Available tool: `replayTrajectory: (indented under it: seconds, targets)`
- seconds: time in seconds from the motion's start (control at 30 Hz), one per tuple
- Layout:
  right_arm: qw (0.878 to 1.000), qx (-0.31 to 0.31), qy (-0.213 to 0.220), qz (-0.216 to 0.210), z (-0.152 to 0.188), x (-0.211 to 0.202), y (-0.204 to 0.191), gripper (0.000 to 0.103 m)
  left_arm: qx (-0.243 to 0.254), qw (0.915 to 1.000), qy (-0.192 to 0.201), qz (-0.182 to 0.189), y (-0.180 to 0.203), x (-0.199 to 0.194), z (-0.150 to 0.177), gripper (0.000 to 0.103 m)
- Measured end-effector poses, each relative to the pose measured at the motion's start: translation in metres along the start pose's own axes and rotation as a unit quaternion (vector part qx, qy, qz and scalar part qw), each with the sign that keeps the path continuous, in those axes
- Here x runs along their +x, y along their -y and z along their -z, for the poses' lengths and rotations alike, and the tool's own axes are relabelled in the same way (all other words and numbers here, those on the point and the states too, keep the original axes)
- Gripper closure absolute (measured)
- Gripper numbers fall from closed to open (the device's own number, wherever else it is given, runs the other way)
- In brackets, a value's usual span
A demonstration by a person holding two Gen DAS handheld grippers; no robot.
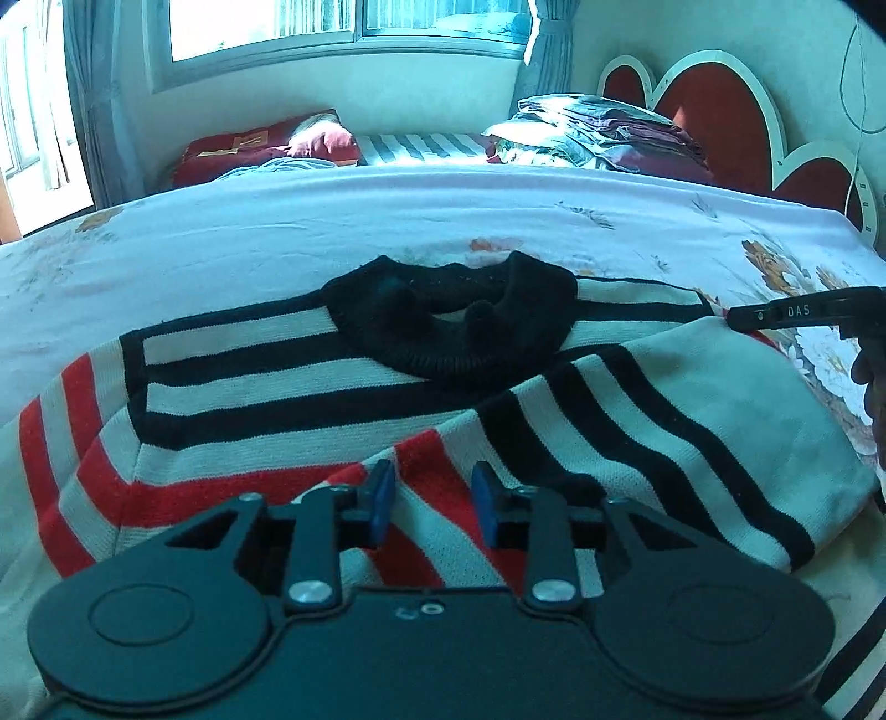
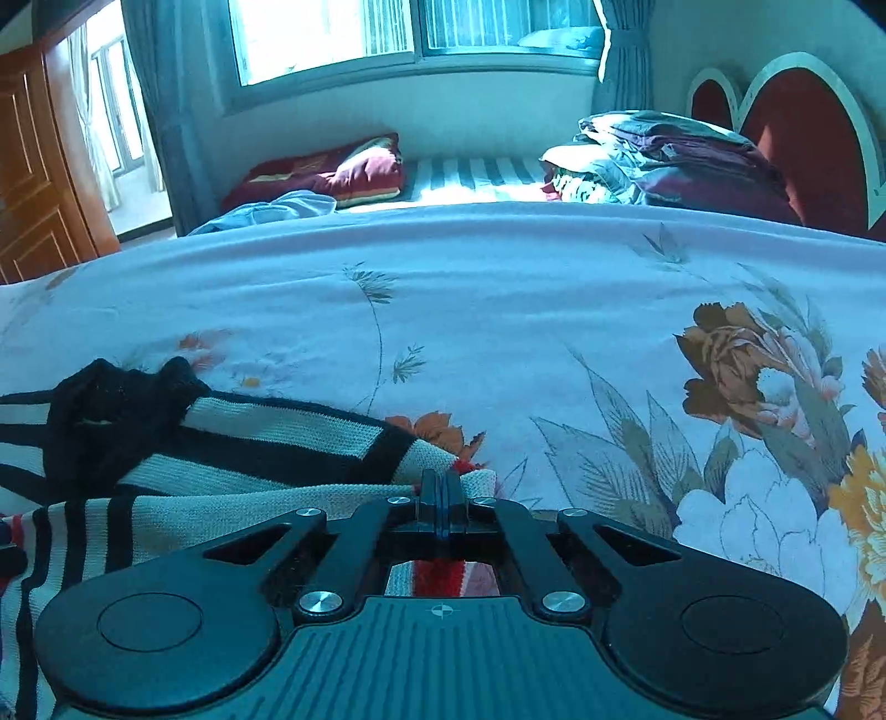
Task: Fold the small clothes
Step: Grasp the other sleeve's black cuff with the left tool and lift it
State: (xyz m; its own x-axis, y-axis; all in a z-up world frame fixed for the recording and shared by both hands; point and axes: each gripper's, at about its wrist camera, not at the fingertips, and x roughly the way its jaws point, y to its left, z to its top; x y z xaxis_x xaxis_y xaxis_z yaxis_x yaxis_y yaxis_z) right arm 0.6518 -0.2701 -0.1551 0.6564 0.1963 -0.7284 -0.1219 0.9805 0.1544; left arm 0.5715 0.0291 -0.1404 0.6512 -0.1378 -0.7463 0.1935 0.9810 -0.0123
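Note:
A small striped sweater point(image 1: 277, 387), white with black and red bands and a black collar point(image 1: 448, 315), lies on the floral bedsheet point(image 1: 277, 232). Its right sleeve point(image 1: 692, 421) is folded inward across the body. My left gripper point(image 1: 434, 498) is open just above the sweater's lower front, blue pads apart. My right gripper point(image 2: 441, 498) is shut at the sweater's right edge point(image 2: 277, 443); whether cloth is pinched between the closed fingers is hidden. Its black finger also shows at the right in the left wrist view point(image 1: 775, 315).
A pile of folded clothes point(image 1: 603, 133) and a dark red pillow point(image 1: 266, 147) lie at the far side of the bed. A red heart-shaped headboard point(image 1: 720, 116) stands at the right. A window point(image 2: 415, 33) is behind.

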Motion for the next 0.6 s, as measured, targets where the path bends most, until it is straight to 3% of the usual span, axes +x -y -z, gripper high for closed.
replayTrajectory:
  seconds: [0.1,0.2,0.4,0.6]
  targets:
    - [1.0,-0.005,-0.025,-0.014,0.004,-0.016,-0.008,0.103,0.029,0.9993,0.025,0.001,0.007,-0.022,0.004,0.064]
    - [1.0,-0.005,-0.026,-0.001,0.017,-0.019,-0.014,0.103,0.023,0.9996,-0.013,-0.004,0.006,-0.012,0.015,0.065]
    - [0.999,-0.012,-0.029,0.007,0.024,-0.042,-0.028,0.103,0.003,1.0,0.002,-0.002,0.0,-0.023,0.013,0.068]
    - [0.999,-0.031,-0.03,0.021,0.049,-0.052,-0.038,0.103,0.012,0.9999,-0.01,-0.002,-0.003,-0.018,0.022,0.067]
